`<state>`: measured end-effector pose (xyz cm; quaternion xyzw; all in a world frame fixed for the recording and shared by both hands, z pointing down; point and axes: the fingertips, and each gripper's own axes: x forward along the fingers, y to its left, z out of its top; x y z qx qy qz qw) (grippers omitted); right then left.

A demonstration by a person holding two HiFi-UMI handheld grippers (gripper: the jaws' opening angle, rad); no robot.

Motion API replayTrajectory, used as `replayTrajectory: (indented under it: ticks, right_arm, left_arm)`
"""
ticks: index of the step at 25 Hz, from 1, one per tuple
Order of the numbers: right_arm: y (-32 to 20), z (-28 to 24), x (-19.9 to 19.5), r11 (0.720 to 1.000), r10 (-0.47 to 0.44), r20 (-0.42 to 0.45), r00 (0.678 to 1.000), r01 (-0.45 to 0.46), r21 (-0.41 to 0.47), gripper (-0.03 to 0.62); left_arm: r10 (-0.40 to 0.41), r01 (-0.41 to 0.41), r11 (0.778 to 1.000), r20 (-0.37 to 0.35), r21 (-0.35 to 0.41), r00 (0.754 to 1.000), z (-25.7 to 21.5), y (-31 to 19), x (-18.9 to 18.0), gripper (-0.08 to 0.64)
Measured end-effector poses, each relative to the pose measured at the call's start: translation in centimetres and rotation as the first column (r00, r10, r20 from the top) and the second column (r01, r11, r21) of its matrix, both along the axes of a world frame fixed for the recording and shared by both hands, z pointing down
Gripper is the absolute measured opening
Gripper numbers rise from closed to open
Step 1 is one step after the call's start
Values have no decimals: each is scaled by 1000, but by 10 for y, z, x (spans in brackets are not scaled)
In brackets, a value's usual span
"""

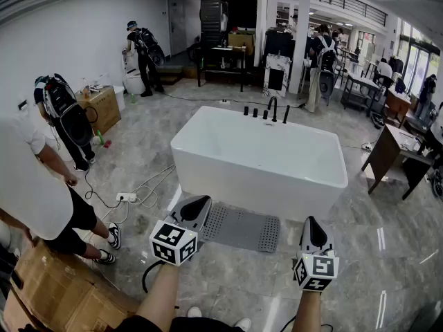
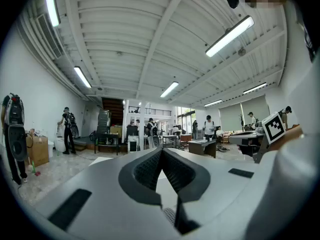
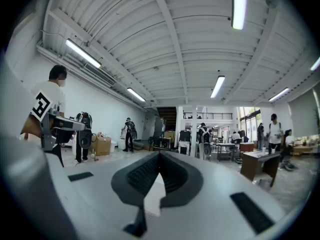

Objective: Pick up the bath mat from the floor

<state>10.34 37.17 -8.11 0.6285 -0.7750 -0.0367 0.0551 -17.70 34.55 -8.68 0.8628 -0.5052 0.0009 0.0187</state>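
Note:
The grey perforated bath mat [image 1: 242, 228] lies flat on the marble floor, right against the front of the white bathtub [image 1: 257, 166]. In the head view my left gripper [image 1: 202, 201] hovers over the mat's left end, its jaws shut with nothing between them. My right gripper [image 1: 311, 222] hangs just past the mat's right end, also shut and holding nothing. Both gripper views look level across the room, with the left gripper [image 2: 161, 150] and the right gripper [image 3: 159, 154] each showing their black pads meeting at the tip.
A person in a white shirt [image 1: 31, 185] stands close at the left, above cardboard boxes [image 1: 52, 296]. A power strip with cables [image 1: 127, 197] lies left of the tub. A brown desk [image 1: 394, 154] stands at the right. Other people work farther back.

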Motion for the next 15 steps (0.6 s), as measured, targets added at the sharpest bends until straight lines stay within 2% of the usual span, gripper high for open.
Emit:
replayTrajectory:
  ticks: [15]
  right_arm:
    - [4,-8,8,999,-17,6,1000,17,32,21]
  left_arm:
    - [12,-12,1000,5,1,1000,-2,7,16,6]
